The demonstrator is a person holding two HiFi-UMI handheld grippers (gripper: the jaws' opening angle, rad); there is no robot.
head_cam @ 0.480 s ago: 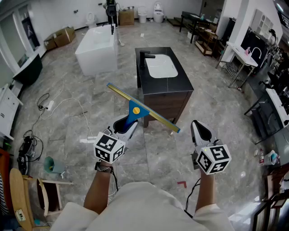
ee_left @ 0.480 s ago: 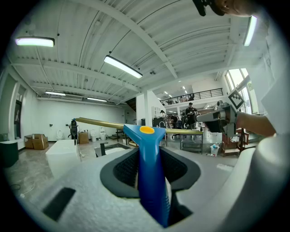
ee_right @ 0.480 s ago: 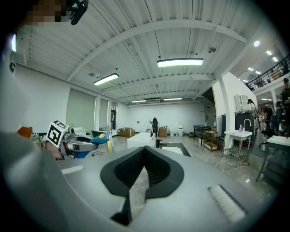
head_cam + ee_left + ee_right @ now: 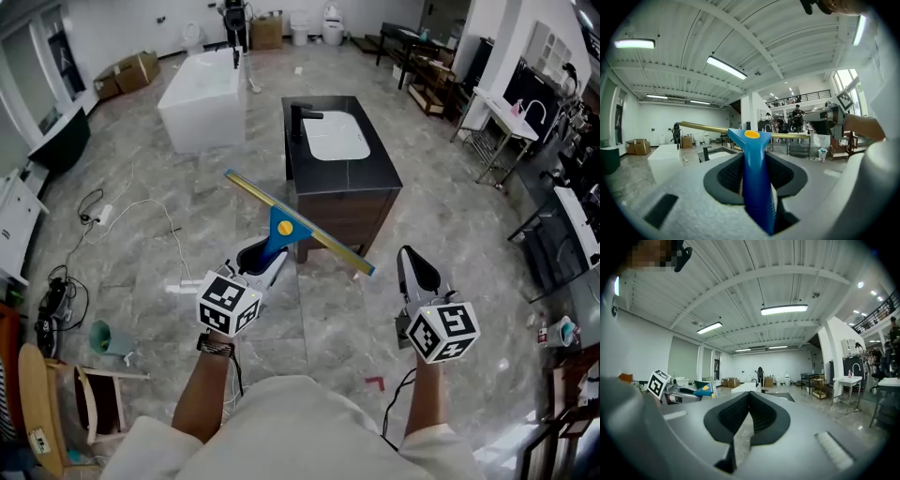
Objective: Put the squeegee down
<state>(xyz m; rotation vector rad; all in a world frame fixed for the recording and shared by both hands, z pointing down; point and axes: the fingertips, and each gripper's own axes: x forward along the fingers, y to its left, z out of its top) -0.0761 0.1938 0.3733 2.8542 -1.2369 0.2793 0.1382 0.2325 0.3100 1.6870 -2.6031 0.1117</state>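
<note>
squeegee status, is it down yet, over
Left gripper shut on squeegee handle; right gripper shut, empty. Squeegee not down, held up in the air. Sink cabinet ahead, beyond the blade.

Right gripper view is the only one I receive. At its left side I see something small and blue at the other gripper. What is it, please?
Observer: A squeegee with a blue plastic handle and a long brass-coloured blade. The left gripper has its jaws shut on the handle.
Operator: Is it put down somewhere?
Observer: No. The head view shows it in the air, with its blade slanting in front of the dark cabinet that has a white basin.
Operator: Does my gripper touch the blade?
Observer: No. The right gripper is beside the blade's nearer end, with a gap between them.
</note>
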